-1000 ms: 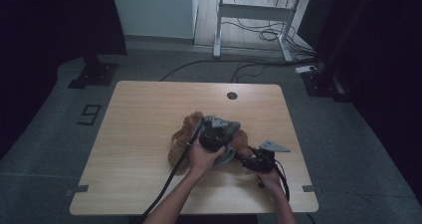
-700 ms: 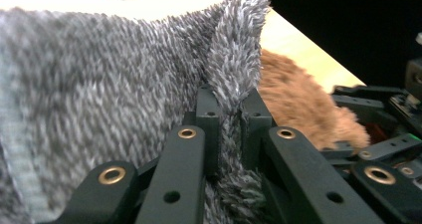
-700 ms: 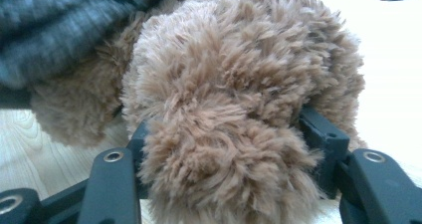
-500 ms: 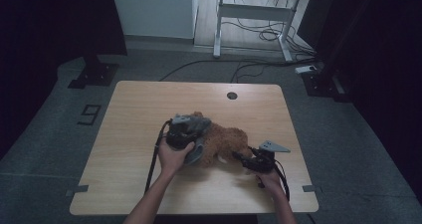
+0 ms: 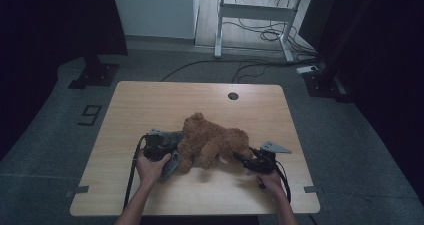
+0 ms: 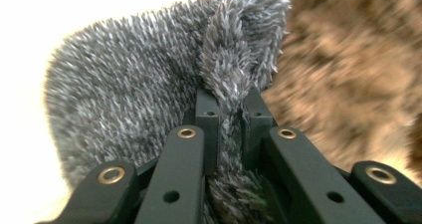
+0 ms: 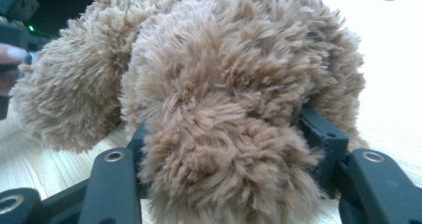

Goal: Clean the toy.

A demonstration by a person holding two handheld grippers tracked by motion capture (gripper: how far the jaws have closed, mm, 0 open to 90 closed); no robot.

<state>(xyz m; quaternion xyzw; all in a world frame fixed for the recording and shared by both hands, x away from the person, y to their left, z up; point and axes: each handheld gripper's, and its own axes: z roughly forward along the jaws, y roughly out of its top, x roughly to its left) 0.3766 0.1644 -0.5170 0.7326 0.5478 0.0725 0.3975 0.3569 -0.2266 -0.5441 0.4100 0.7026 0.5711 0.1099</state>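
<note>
A brown plush teddy bear [image 5: 212, 142] lies on its side in the middle of the wooden table [image 5: 150, 105]. My left gripper [image 5: 175, 147] is at the bear's left end, shut on a fold of grey fuzzy fabric [image 6: 149, 79] that hangs beside the bear [image 6: 348, 74]. That grey piece [image 5: 171, 164] trails under my left hand. My right gripper [image 5: 241, 157] is at the bear's right end. In the right gripper view its jaws stand wide on either side of a thick brown limb [image 7: 224, 174], pressing into the plush.
A round cable hole [image 5: 233, 96] sits near the table's far edge. Beyond the table stand a white desk frame [image 5: 250, 15] and floor cables [image 5: 260, 35]. A "9" marking [image 5: 89, 115] is on the floor at left.
My left gripper has moved left from over the bear to its left end, drawing the grey fabric with it. The bear has shifted and stretched out. My right gripper stayed put.
</note>
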